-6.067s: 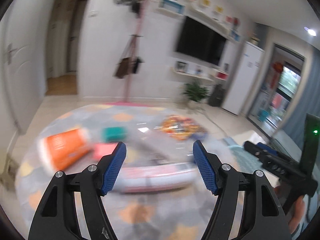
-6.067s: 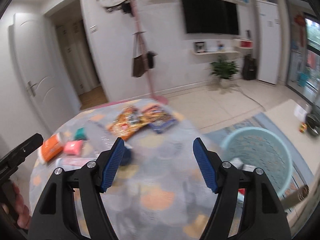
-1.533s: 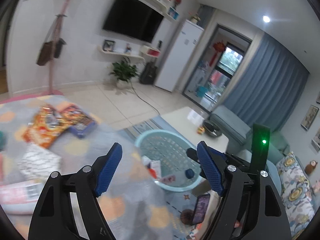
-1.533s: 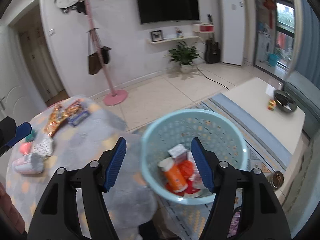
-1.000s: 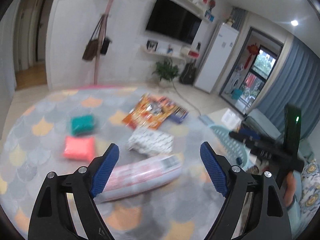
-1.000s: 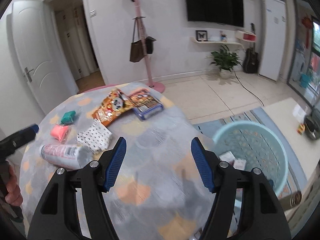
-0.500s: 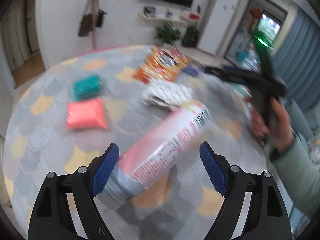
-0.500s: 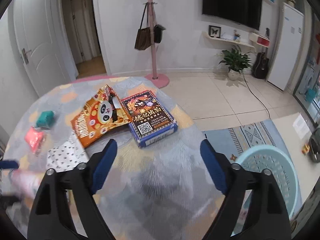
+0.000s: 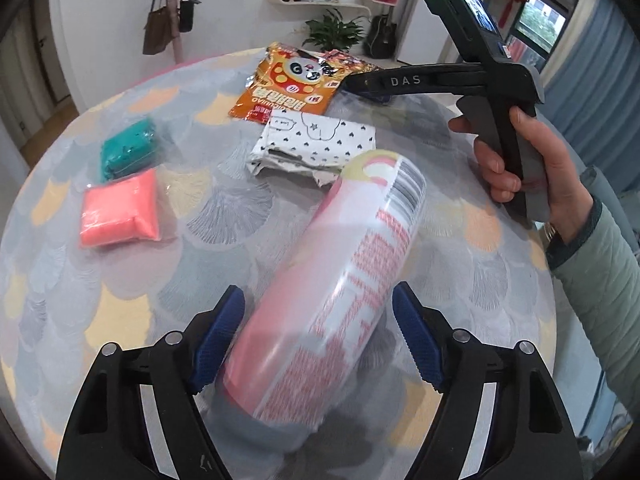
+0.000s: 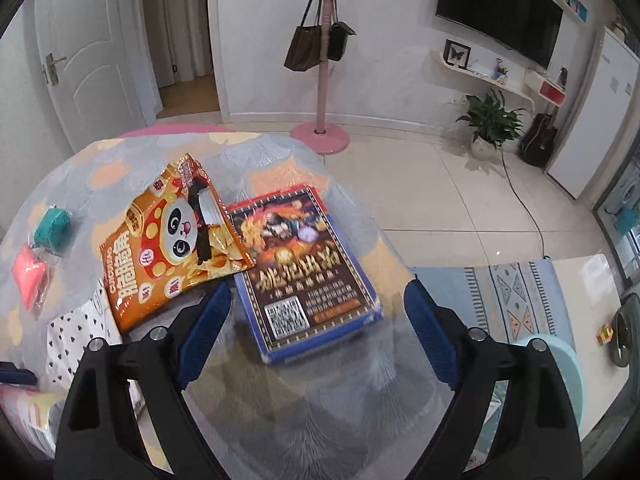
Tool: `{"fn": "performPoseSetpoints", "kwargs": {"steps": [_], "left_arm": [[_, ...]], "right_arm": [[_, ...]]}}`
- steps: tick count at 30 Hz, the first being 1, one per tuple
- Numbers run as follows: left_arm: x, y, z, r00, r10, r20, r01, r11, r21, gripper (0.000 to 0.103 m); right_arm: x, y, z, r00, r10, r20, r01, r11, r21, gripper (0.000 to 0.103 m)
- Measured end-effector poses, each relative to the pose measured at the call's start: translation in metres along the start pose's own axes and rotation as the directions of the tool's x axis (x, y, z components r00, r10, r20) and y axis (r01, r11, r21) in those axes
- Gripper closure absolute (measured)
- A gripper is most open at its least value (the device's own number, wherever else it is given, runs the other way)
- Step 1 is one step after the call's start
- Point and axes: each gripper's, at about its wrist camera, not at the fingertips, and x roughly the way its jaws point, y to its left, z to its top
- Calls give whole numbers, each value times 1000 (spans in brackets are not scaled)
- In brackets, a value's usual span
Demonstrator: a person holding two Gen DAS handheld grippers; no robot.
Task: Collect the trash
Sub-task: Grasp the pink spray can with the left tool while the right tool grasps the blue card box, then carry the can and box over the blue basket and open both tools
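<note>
Left tool [image 9: 316, 340]: its jaws straddle the near end of the pink can [image 9: 336, 280], which lies on its side. The left pad looks to be at the can's wall, while a gap shows at the right pad, so it is parted and not clamped. The jaws have just been closing a little with the can between them. Half a second ago the can sat farther out ahead of the pads; now its end is between them and it fills more of the view.
Right tool [image 10: 316, 332]: jaws wide apart, nothing held, hanging over the near edge of the blue box [image 10: 300, 268]. It widened a second ago and has stayed so. A second ago it looked across the whole counter toward the basket [image 10: 560, 364]; now the box lies just ahead of its pads.
Right hand [image 9: 528, 164]: grips the tool's handle, seen from the left wrist view.
Counter [image 9: 224, 216]: round, with a grey and orange scale-pattern cloth.
Other trash: orange panda snack bag [image 10: 172, 240] overlapping the box's left edge; heart-print packet [image 9: 316, 144] just beyond the can's far end; pink pack [image 9: 120, 208] and green pack [image 9: 128, 152] side by side at the left, well apart from the can.
</note>
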Motion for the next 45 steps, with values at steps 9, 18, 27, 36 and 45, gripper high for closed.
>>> {"fn": "performPoseSetpoints", "kwargs": {"steps": [9, 18, 27, 36, 45], "left_arm": [[-8, -21, -9, 998, 47, 47, -46, 999, -16, 47], [-25, -26, -27, 991, 63, 117, -55, 996, -76, 56], [-47, -46, -26, 976, -23, 218, 52, 990, -127, 56], [-53, -79, -1, 956, -103, 276, 135, 985, -103, 57], [-42, -123, 55, 918, -221, 330, 241, 970, -18, 57]], "right_arm": [[-1, 6, -5, 1000, -4, -14, 4, 1000, -4, 38], [-57, 8, -51, 979, -180, 101, 166, 977, 134, 41], [-113, -26, -95, 972, -166, 167, 120, 959, 256, 41], [-165, -71, -120, 947, -221, 232, 131, 928, 348, 41], [-199, -143, -157, 911, -346, 225, 201, 849, 489, 41]]}}
